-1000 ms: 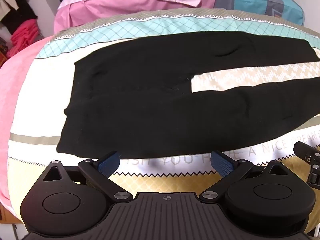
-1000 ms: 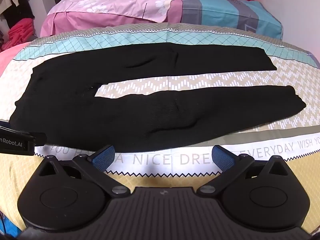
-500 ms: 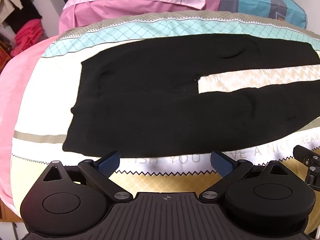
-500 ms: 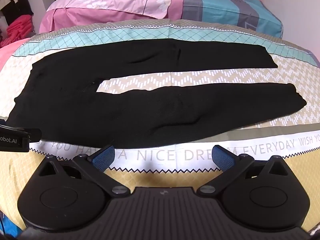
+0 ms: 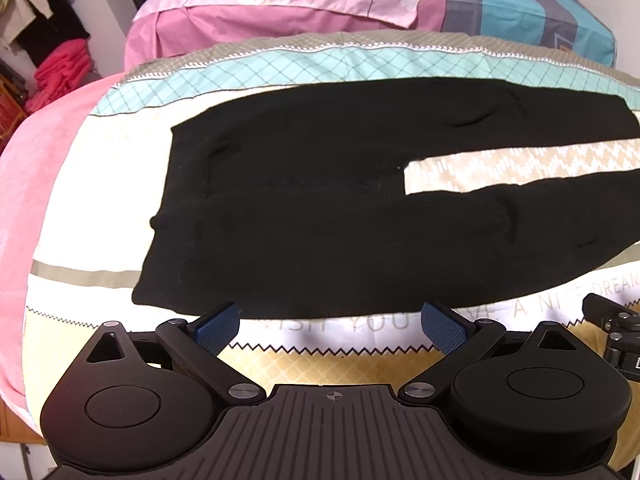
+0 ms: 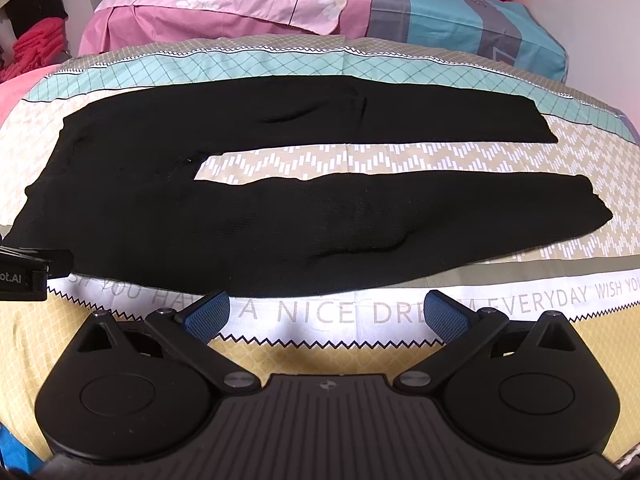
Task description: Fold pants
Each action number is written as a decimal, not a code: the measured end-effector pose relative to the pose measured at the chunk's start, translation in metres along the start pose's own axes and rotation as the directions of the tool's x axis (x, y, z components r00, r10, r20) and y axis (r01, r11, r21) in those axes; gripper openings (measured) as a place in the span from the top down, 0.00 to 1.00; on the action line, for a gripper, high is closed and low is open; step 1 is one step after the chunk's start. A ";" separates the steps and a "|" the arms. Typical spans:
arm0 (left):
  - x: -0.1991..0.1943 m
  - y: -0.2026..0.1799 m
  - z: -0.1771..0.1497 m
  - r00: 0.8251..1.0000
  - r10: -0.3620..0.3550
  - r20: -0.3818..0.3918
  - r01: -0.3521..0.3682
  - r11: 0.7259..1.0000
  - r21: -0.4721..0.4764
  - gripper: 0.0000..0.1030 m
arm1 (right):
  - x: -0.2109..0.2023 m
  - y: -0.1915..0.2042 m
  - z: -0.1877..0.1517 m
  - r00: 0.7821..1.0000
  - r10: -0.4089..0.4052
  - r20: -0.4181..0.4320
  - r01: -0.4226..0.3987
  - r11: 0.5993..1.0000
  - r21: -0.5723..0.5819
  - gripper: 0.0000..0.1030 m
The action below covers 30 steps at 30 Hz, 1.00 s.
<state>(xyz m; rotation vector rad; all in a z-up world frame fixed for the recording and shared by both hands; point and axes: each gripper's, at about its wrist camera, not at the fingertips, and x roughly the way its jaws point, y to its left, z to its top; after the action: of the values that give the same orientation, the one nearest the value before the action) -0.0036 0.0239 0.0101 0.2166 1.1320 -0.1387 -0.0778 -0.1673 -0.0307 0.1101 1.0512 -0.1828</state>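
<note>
Black pants (image 5: 312, 208) lie flat on the patterned bed sheet, waistband to the left, both legs running right with a strip of sheet between them. In the right wrist view the pants (image 6: 280, 216) show whole, leg ends at the right. My left gripper (image 5: 330, 326) is open and empty, just short of the near hem by the waist. My right gripper (image 6: 328, 314) is open and empty, just short of the near leg's edge. Each gripper's body shows at the edge of the other's view.
The bed sheet (image 6: 360, 312) carries printed text along its near band. A pink and blue quilt (image 5: 320, 4) lies folded at the back. A pink blanket (image 5: 36, 184) hangs at the left edge. Stacks of red clothes (image 5: 60, 68) stand far left.
Both grippers have drifted slightly; in the left view the pants have shifted right, and in the right view the near hem sits a little lower. Jaws stay open.
</note>
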 end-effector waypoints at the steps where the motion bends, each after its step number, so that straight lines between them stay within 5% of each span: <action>1: -0.001 0.001 0.000 1.000 -0.003 0.004 0.003 1.000 -0.001 0.00 | 0.000 0.000 0.000 1.000 0.001 -0.001 -0.001 1.000 0.001 0.00; 30: 0.001 0.005 0.001 1.000 -0.007 0.009 0.007 1.000 -0.011 0.00 | 0.008 0.007 0.010 1.000 0.013 -0.017 -0.013 1.000 -0.025 0.00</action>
<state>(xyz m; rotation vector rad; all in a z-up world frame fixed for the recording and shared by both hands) -0.0010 0.0287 0.0106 0.2016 1.1248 -0.1396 -0.0639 -0.1626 -0.0322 0.0958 1.0686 -0.1574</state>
